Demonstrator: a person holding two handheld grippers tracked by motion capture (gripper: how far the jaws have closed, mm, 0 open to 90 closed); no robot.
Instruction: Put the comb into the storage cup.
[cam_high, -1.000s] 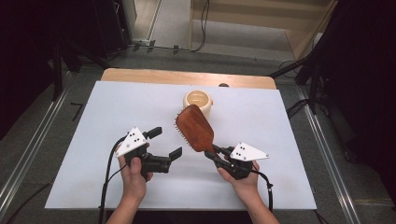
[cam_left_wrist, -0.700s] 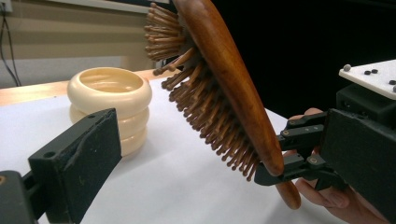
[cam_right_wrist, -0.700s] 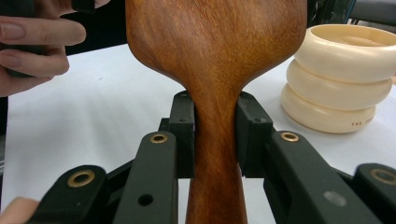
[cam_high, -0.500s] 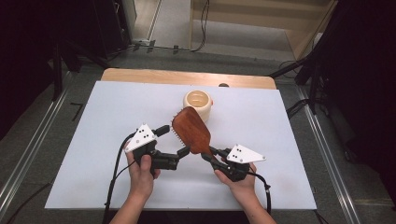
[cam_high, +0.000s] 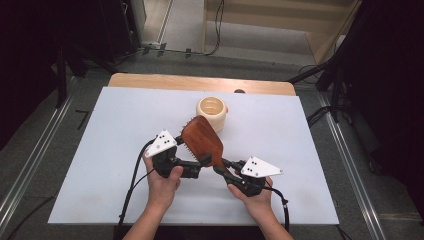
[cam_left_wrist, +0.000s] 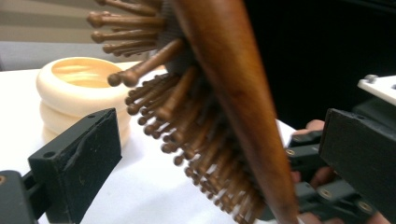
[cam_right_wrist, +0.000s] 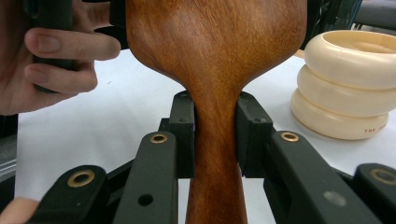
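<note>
A brown wooden paddle hairbrush hangs tilted above the white table, its head pointing away from me. My right gripper is shut on its narrow handle, one pad on each side. My left gripper comes in from the left and stands open. In the left gripper view the brush head lies between the two wide-apart jaws, bristles facing the left one, and neither pad touches it. A cream ribbed cup stands on the table just beyond the brush.
The white sheet covers most of a wooden table, whose far edge shows. Dark floor, metal rails and cables surround the table. In the right gripper view the cream cup is to the right of the brush, and the fingers of the other hand are at the left.
My left gripper has slid to the right, up to the brush, so the brush head now lies between its open jaws. The right gripper and the brush have hardly shifted.
</note>
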